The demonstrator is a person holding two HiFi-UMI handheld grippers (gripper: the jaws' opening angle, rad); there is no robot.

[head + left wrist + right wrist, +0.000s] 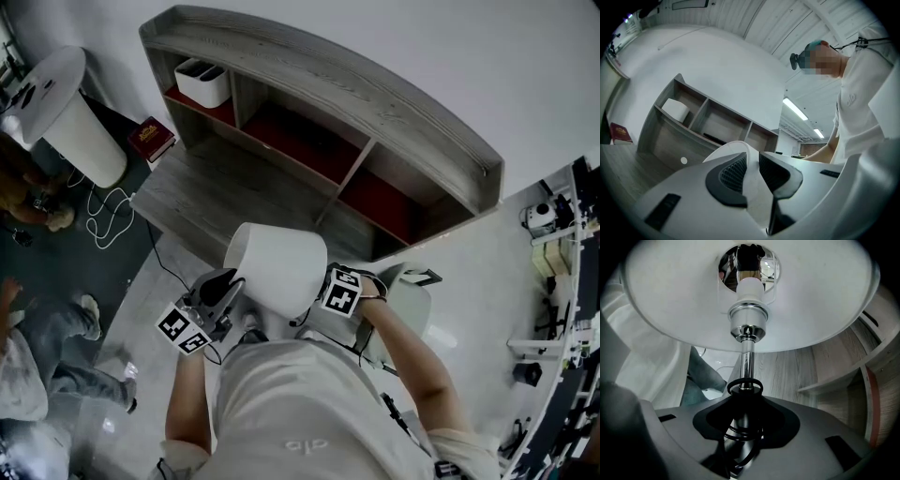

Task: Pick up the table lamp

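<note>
Table lamp (277, 267) is held clear of the worktop (202, 192), in front of the person's chest, with one tool on each end of it. Its lampshade (811, 301) is a smooth, matte white drum that flares a little wider toward its open rim. Inside the shade, a polished chrome socket (748, 317) narrows into a slim, mirror-bright round stem (746, 357). Loops of thin black cord (745, 386) ring the stem.

The right tool (745, 404) is closed partway round that stem, with its black pads on either side of the metal and the cord coils caught there too. The lamp's long axis runs straight out along this tool, so the shade's open underside faces back at it. The shade end points away from the person, toward the worktop.

The left tool (751, 161) is clamped on the shade's thin wall near the rim, one ribbed black pad inside and one outside.

The worktop is grey, wood-grained board. Behind it stands a curved shelf unit (375, 103) of the same board with red-backed compartments. A rounded white box (203, 82) sits in its leftmost compartment.
</note>
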